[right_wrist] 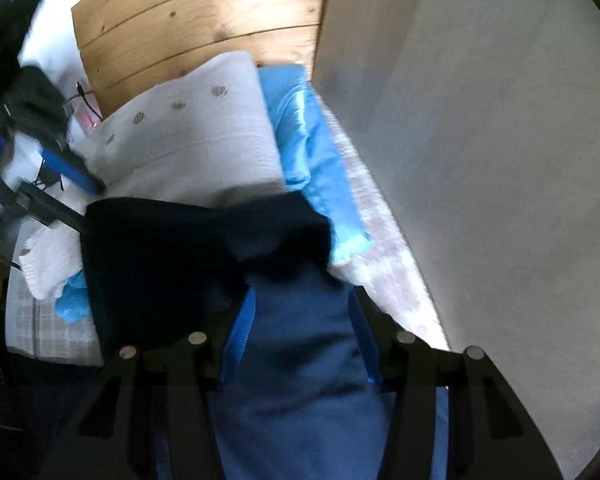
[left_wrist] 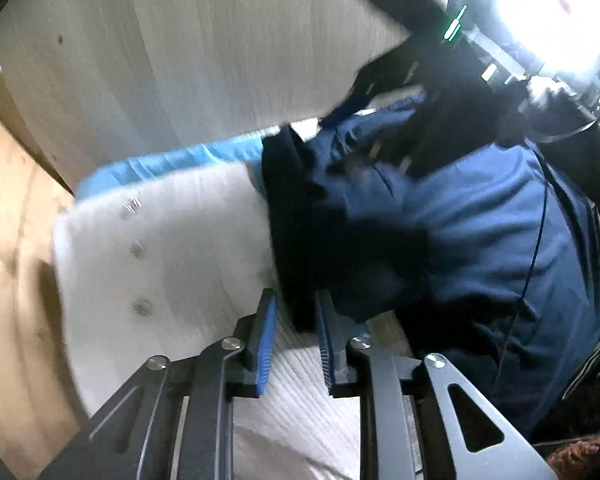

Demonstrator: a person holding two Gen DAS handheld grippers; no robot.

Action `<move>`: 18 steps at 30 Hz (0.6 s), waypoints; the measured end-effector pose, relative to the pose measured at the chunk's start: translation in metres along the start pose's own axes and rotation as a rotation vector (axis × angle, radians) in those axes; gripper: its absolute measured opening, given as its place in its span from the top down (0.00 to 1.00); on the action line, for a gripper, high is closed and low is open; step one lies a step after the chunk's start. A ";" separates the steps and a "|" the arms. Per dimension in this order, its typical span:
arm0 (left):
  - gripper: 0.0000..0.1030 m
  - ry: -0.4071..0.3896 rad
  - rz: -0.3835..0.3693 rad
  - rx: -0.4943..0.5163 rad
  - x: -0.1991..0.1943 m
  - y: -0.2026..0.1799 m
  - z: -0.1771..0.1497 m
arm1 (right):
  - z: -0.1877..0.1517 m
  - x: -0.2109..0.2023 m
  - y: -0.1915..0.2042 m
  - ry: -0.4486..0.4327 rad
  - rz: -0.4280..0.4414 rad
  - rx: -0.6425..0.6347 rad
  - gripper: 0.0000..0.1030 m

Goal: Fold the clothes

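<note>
Roughly midway: navy-blue fabric garment [left_wrist: 472, 216] lies bunched, half-folded on the bed beside a white buttoned pillow [left_wrist: 160, 248], left gripper [left_wrist: 296, 344] slightly parted around its dark edge, right gripper [right_wrist: 300, 344] clamping its blue cloth.

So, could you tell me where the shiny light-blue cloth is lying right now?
In the right wrist view the light-blue cloth lies right of centre, between the white buttoned pillow and the grey wall, its near end tucked under the navy garment.
</note>
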State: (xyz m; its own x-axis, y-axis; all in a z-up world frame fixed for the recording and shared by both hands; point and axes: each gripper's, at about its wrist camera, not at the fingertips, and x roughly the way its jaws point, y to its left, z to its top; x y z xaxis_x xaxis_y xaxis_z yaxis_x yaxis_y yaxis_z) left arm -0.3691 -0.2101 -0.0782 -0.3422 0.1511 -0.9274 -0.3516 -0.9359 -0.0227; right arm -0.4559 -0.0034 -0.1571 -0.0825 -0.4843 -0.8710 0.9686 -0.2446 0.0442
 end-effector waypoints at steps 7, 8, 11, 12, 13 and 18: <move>0.67 -0.009 -0.084 0.022 0.015 0.008 0.062 | -0.016 0.012 -0.016 -0.032 0.104 0.127 0.81; 0.67 0.005 -0.090 0.031 0.028 0.005 0.071 | -0.020 0.009 -0.017 -0.048 0.104 0.142 0.81; 0.67 0.042 -0.106 0.047 0.061 -0.001 0.092 | -0.027 0.002 -0.021 -0.086 0.125 0.180 0.84; 0.67 0.053 -0.111 0.048 0.071 -0.002 0.097 | -0.030 0.000 -0.023 -0.101 0.131 0.192 0.89; 0.67 0.064 -0.099 0.055 0.080 -0.002 0.102 | -0.032 -0.001 -0.024 -0.109 0.143 0.200 0.90; 0.96 0.109 -0.080 0.033 0.106 0.010 0.105 | -0.042 -0.003 -0.027 -0.118 0.115 0.188 0.91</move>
State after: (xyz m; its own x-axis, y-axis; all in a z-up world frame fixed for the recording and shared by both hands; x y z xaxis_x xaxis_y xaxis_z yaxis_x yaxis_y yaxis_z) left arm -0.5007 -0.1698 -0.1374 -0.2157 0.1880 -0.9582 -0.4036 -0.9107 -0.0879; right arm -0.4718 0.0404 -0.1761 -0.0117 -0.6099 -0.7924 0.9135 -0.3288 0.2396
